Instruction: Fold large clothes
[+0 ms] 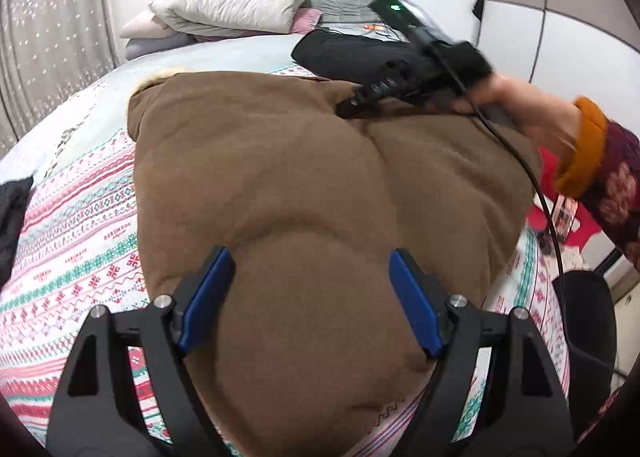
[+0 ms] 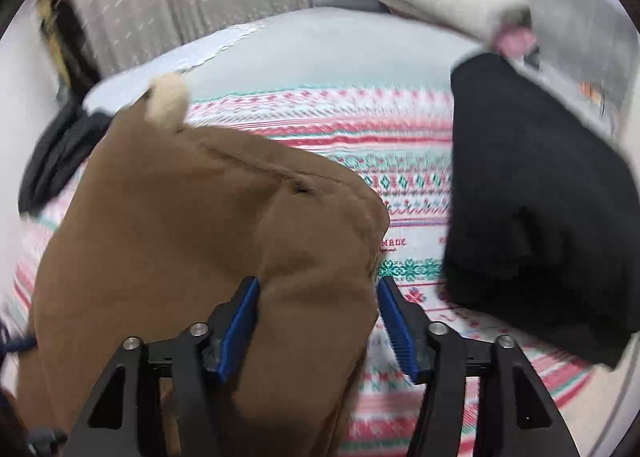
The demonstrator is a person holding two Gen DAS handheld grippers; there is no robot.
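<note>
A big brown coat (image 1: 280, 177) lies folded into a thick bundle on the patterned bedspread (image 1: 72, 237); cream fleece lining (image 1: 168, 75) shows at its far corner. My left gripper (image 1: 310, 255) hovers over the near part of the coat, jaws wide open with only coat surface under them. A hand holds my right gripper (image 1: 346, 109) at the coat's far right edge. In the blurred right wrist view the right gripper (image 2: 317, 285) stands open, with the edge of the brown coat (image 2: 180, 217) lying between its blue pads (image 2: 240, 321) and bedspread (image 2: 400, 177) beyond.
A folded black garment (image 2: 532, 197) lies on the bed right of the coat, also seen far off as the black garment (image 1: 352, 53). Pillows and folded bedding (image 1: 228, 5) are stacked at the headboard. Dark clothing (image 2: 56, 157) hangs off the left side. A cable (image 1: 540, 193) trails from the right gripper.
</note>
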